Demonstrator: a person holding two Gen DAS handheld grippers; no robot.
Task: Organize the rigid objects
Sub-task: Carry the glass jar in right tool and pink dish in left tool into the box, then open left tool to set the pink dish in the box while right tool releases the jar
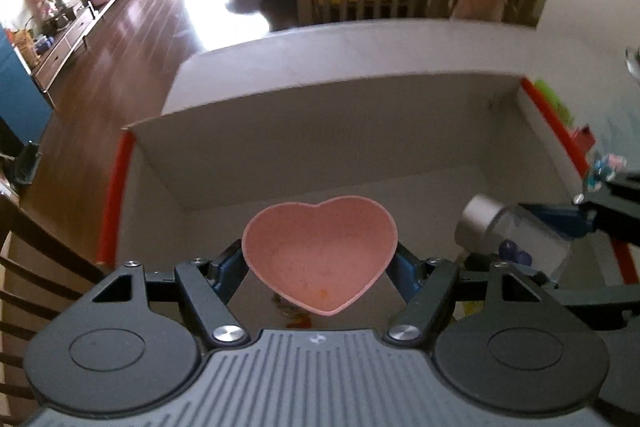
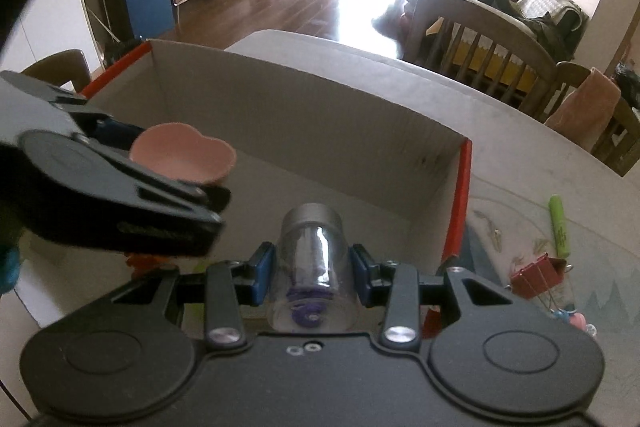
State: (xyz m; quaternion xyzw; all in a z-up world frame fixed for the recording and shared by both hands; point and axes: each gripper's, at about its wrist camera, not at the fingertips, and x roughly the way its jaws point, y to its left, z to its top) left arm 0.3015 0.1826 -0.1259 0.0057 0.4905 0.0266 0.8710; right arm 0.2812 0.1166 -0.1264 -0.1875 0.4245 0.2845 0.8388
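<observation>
The left gripper (image 1: 320,267) has its jaws spread wide, clamped on a pink heart-shaped bowl (image 1: 320,251) at lower centre. The right gripper (image 2: 312,269) pinches a clear jar (image 2: 312,267), silver cap pointing away. Both hang above an open cardboard box (image 2: 280,115), directly beneath. Lower right on the counter (image 2: 540,155): a green marker (image 2: 559,227) and red binder clip (image 2: 536,279), outside the box.

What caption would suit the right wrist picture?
Right tool grips a clear jar over an open box; left tool carries a pink heart bowl.
</observation>
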